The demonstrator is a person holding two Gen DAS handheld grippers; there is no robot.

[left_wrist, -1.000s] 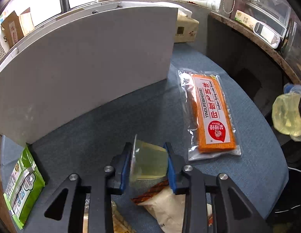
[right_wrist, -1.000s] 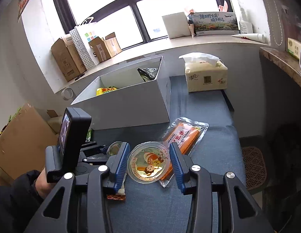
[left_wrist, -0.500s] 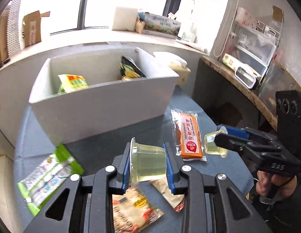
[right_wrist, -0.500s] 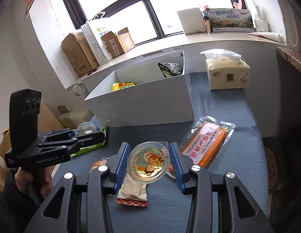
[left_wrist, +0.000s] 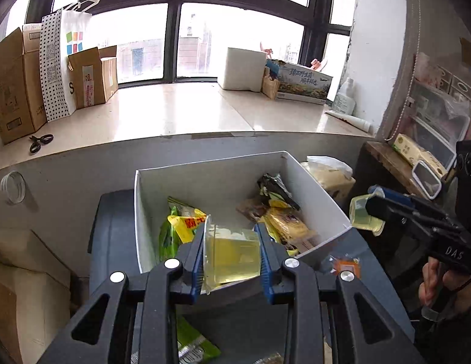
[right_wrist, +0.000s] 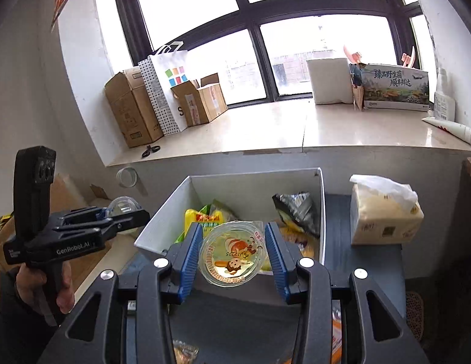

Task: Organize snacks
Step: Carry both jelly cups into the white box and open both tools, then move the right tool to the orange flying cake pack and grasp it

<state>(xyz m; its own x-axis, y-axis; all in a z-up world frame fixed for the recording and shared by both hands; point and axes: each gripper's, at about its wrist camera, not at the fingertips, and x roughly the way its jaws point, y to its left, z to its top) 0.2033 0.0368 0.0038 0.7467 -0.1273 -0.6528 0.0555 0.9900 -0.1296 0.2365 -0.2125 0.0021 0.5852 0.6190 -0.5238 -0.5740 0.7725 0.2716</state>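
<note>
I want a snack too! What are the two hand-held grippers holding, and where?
Each holds a jelly cup by its sides: left hand-held gripper, right hand-held gripper.

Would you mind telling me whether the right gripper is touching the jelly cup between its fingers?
Touching. In the right wrist view, both blue pads of the right gripper press the rim of the jelly cup, which hangs above the white box.

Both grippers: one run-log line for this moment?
left gripper: shut on jelly cup | right gripper: shut on lidded jelly cup | both above white box | release: pending
</note>
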